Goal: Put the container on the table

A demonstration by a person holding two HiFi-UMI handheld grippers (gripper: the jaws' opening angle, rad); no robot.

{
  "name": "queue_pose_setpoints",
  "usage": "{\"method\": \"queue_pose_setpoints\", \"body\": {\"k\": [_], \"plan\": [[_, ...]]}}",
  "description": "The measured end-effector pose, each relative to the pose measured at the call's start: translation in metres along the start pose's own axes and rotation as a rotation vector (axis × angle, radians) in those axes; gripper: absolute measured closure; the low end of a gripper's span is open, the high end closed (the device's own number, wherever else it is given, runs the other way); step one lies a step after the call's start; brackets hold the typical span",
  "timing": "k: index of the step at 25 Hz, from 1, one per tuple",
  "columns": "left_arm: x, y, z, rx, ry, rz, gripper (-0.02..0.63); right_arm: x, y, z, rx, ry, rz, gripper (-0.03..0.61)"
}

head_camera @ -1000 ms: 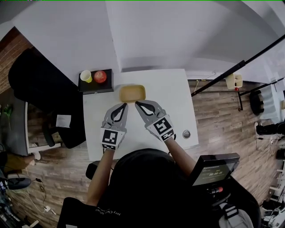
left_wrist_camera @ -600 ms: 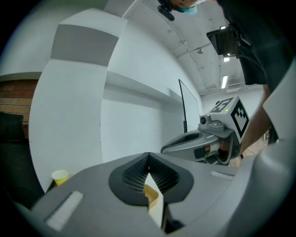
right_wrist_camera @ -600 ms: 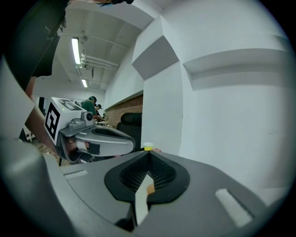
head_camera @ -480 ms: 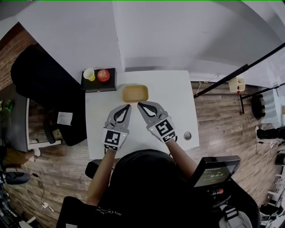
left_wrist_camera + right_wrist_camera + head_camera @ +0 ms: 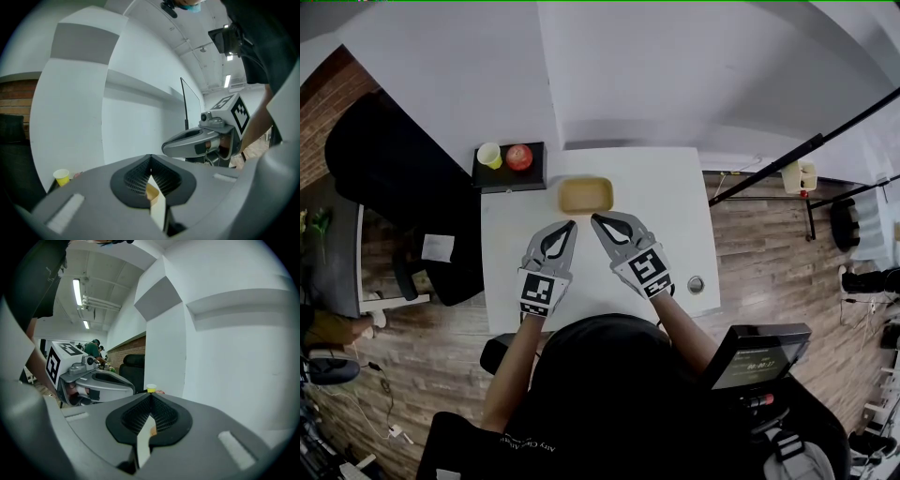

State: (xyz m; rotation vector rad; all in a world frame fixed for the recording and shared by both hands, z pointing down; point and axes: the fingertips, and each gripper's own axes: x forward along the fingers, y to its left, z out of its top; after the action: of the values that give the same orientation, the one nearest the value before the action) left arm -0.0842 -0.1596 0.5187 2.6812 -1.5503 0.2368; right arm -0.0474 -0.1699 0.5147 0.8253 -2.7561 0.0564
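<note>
Jaws of both grippers are shut with nothing between them: in each gripper view the two dark pads meet at their tips, and only a thin gap shows lower down, with a sliver of tan behind it. The left gripper (image 5: 571, 225) and the right gripper (image 5: 594, 218) lie side by side, angled in toward each other so that their tips nearly converge. The container (image 5: 586, 195) lies straight ahead of both, just beyond the tips and apart from them. It looks to be resting flat on the white table (image 5: 666, 216), toward the far edge, with its open side up. Its long axis runs left to right, across the line the jaws point along, so its near long side faces them. The right gripper's tip sits near the middle of that side and looks a touch closer. The left tip points at the container's near left corner. Since the container seems already set down and neither gripper holds it, the task looks finished or nearly so. Any fresh grip would need the jaws parted first and carried a little forward over the near rim. Off to the left, at the far corner, a black tray (image 5: 505, 178) carries a yellow cup (image 5: 489, 155) and an apple (image 5: 518, 157), well clear of both grippers.
</note>
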Motion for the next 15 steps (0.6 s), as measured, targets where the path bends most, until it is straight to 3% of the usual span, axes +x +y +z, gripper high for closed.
{"method": "queue_pose_setpoints", "body": {"k": [15], "plan": [[-0.0013,-0.0009,-0.008,-0.007,0.023,0.01,0.612,-0.0022,0.0019,-0.0095,0.007,0.02,-0.004,0.565]]}}
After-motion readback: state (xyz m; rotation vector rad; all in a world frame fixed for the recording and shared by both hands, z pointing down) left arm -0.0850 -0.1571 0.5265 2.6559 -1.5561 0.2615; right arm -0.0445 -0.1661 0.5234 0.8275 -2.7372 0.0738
